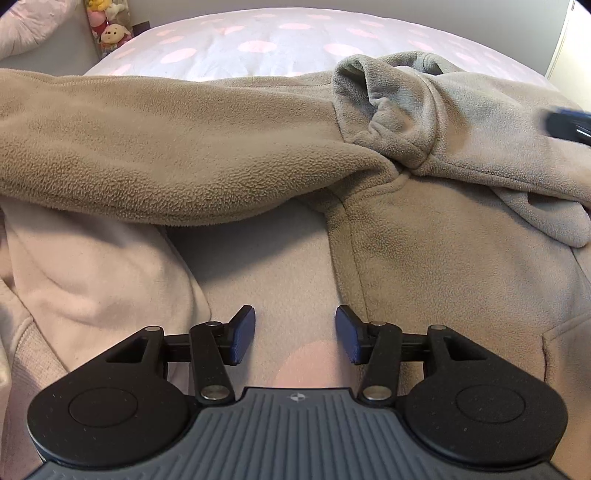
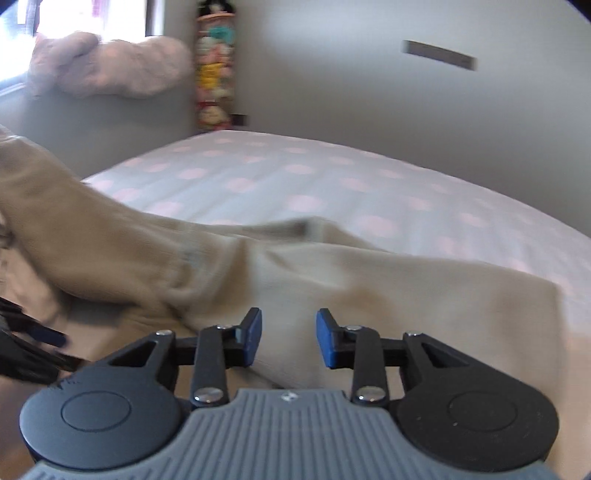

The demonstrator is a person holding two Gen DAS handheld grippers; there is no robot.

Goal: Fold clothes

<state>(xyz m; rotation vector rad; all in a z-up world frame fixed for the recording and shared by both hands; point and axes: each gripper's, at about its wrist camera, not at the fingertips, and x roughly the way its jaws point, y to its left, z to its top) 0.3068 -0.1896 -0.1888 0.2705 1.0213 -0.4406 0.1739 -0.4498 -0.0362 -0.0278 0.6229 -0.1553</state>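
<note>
A beige fleece hoodie (image 1: 424, 258) lies on the bed, its sleeve (image 1: 166, 155) folded across the body and its grey-lined hood (image 1: 399, 110) bunched at the upper right. My left gripper (image 1: 295, 338) is open and empty, hovering just above the bed beside the hoodie's side seam. In the right wrist view the same hoodie (image 2: 369, 295) spreads under my right gripper (image 2: 289, 338), which is open and empty above the fabric. The right gripper shows blurred at the right edge of the left wrist view (image 1: 569, 123). The left gripper shows blurred at the left edge of the right wrist view (image 2: 29, 350).
A pale pink garment (image 1: 92, 277) lies at the left beside the hoodie. The bed (image 2: 332, 184) has a white cover with pink dots. Plush toys (image 1: 110, 29) stand in the far corner. A pink blanket (image 2: 110, 66) lies on a grey headboard.
</note>
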